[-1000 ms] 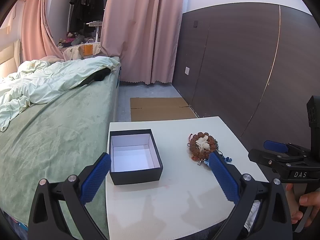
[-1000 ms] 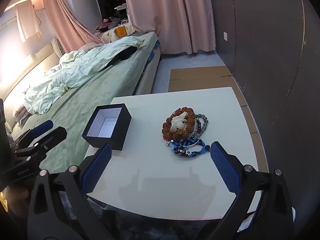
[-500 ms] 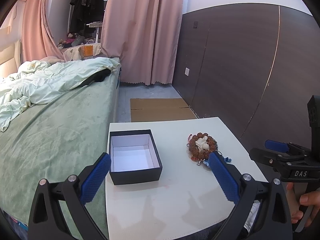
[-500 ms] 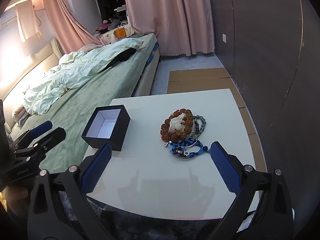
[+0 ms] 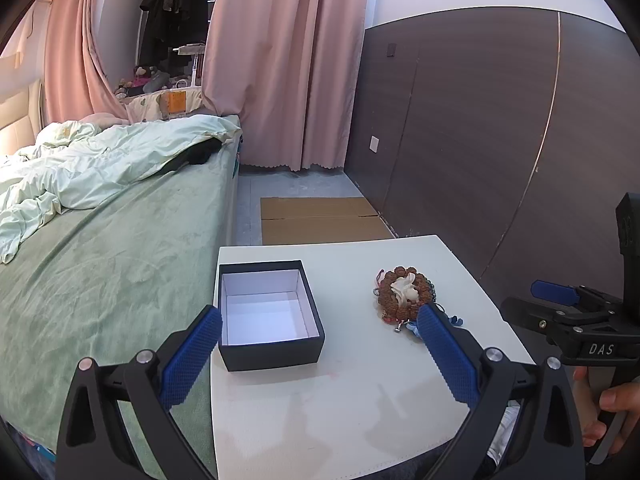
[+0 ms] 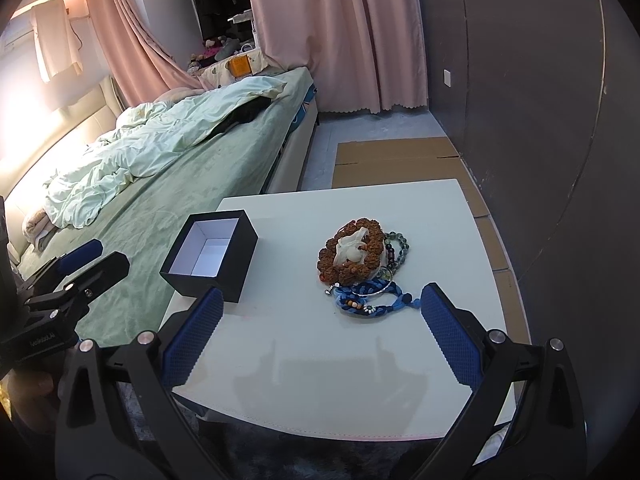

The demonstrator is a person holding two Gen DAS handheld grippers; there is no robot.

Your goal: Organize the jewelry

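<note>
- My left tongs [image 5: 320,356] hang spread wide and empty above the near edge of the white table [image 5: 360,400], the black box [image 5: 269,314] between and just beyond their blue tips.
- My right tongs [image 6: 320,332] are likewise released, gripping nothing, low over the near edge with the jewelry pile [image 6: 362,266] just ahead of them.
- The step I judge to be in hand: reach with the right for one piece. I'd start with the blue braided cord [image 6: 370,300], nearest me at the pile's edge, pinch a single strand and lift slowly so nothing snags the rest.
- The left can steady the box, which sits well apart from the pile on the table's left side, open and empty inside.
- Count: one box, no lid in view; one pile holding one brown bead bracelet [image 6: 352,252] with a white piece [image 6: 352,246] lying on it, one green bead bracelet [image 6: 400,250], one thin metal bangle, one blue cord. Any more underneath I cannot tell.
</note>
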